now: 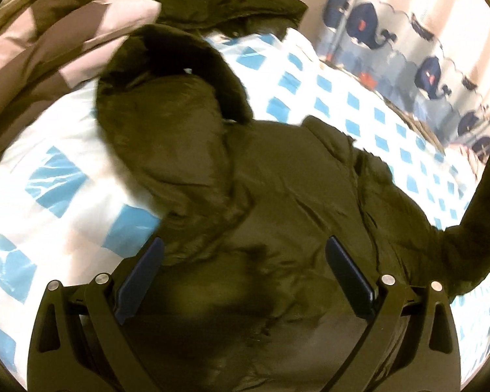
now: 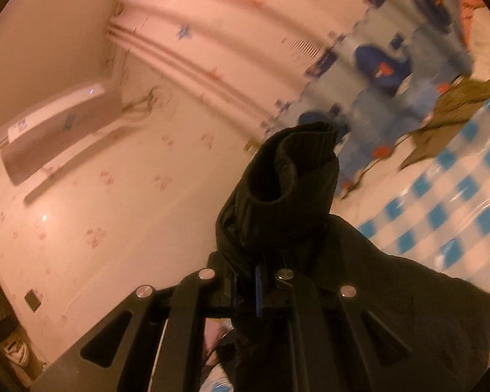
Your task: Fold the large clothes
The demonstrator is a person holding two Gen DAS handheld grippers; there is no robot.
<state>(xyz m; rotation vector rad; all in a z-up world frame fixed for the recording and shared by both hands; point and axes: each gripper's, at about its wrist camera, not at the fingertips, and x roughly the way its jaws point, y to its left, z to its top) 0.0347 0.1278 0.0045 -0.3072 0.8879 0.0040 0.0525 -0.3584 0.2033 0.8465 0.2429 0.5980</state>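
Observation:
A dark olive hooded puffer jacket lies on the blue-and-white checked bed cover, hood toward the far left. My left gripper is open, hovering over the jacket's back with the fabric below its blue pads. One sleeve is lifted up at the right. In the right wrist view my right gripper is shut on that sleeve's cuff end and holds it in the air above the bed cover.
A pink and brown garment lies at the far left and another dark green garment beyond the hood. An olive garment lies at the bed's far edge. A whale-print curtain hangs behind the bed.

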